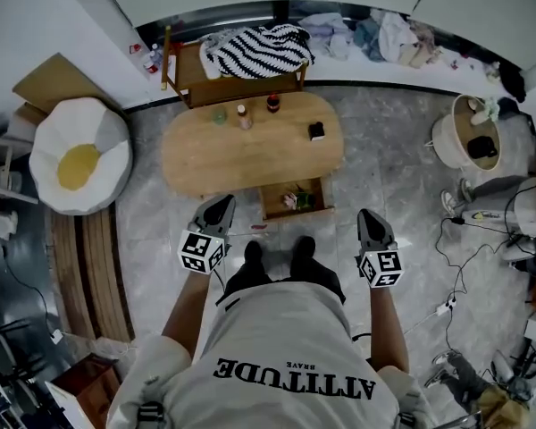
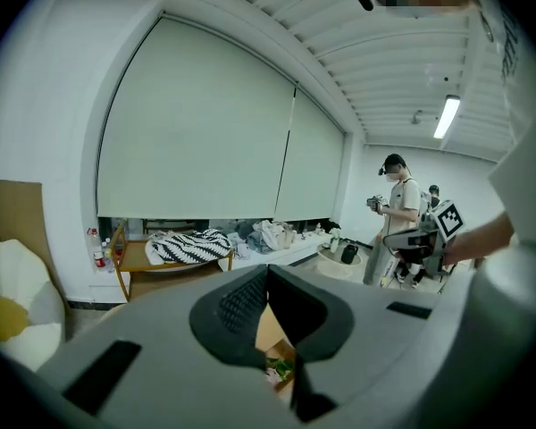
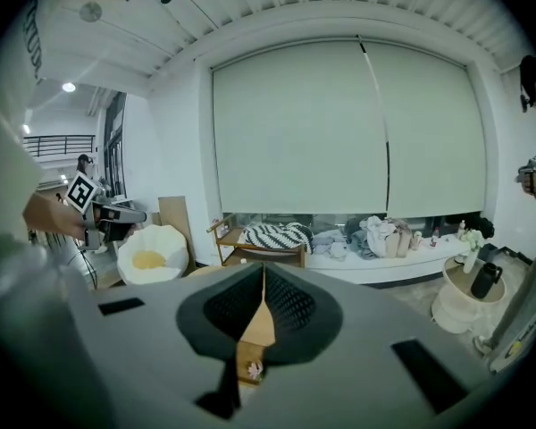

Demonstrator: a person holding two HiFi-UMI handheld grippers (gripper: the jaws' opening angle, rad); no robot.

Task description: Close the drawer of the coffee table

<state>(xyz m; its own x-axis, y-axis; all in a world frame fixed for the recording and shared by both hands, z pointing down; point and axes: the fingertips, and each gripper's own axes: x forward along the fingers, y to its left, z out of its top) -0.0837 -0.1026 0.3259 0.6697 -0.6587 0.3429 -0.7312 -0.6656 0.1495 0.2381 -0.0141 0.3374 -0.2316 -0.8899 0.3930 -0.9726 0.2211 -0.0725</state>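
The drawer (image 1: 295, 213) stands pulled open, jutting out of the 6 o'clock edge of the oval wooden worktop (image 1: 205, 159), a little toward its 5 o'clock side, with small green and pinkish things lying inside it. The left tool (image 1: 219, 206) hangs over the floor (image 1: 152, 239) at about 9 o'clock of the drawer, near it but not touching; its jaws are pressed together with nothing between them. The right tool (image 1: 370, 214) hangs at about 3 o'clock of the drawer, somewhat farther off, and its jaws are likewise closed on nothing. Both tools point toward 12 o'clock, at the worktop. The person's dark shoes (image 1: 302, 250) stand on the floor at 6 o'clock of the drawer, between the two tools. On the far half of the worktop stand two small bottles (image 1: 243, 116) and a small black thing (image 1: 317, 131). Beyond it, at 12 o'clock, a striped cloth (image 1: 255, 50) lies on a wooden bench (image 1: 196, 83), and an egg-shaped cushion (image 1: 79, 155) sits at 9 o'clock.
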